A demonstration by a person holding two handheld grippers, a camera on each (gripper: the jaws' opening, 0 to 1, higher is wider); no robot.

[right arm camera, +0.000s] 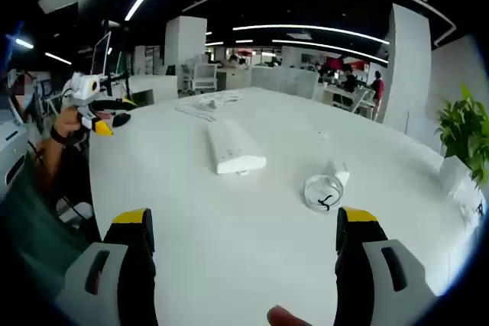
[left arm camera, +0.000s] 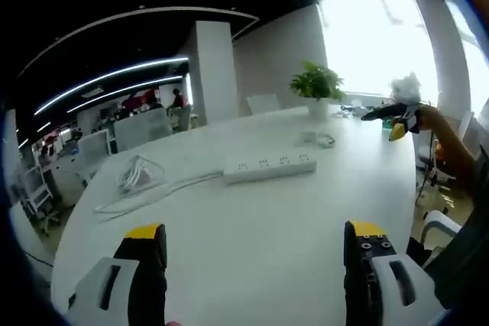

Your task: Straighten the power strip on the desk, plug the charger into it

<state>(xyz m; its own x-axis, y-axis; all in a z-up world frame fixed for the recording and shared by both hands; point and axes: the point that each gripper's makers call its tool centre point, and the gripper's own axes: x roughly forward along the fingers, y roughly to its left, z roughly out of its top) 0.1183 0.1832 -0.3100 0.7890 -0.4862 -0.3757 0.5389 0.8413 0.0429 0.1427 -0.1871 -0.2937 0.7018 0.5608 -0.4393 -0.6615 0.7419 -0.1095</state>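
A white power strip lies on the white desk, running left to right in the left gripper view. In the right gripper view the power strip points away from me. Its cord is bunched in a loose coil at the left. A small white charger rests beside its coiled cable, a little beyond the strip. My left gripper is open above the near desk, well short of the strip. My right gripper is open too, with nothing between the jaws.
A potted plant stands at the desk's far edge near the window. The right gripper shows in a person's hand at the right. Across the desk, the left gripper hangs at the left. Chairs and office desks lie beyond.
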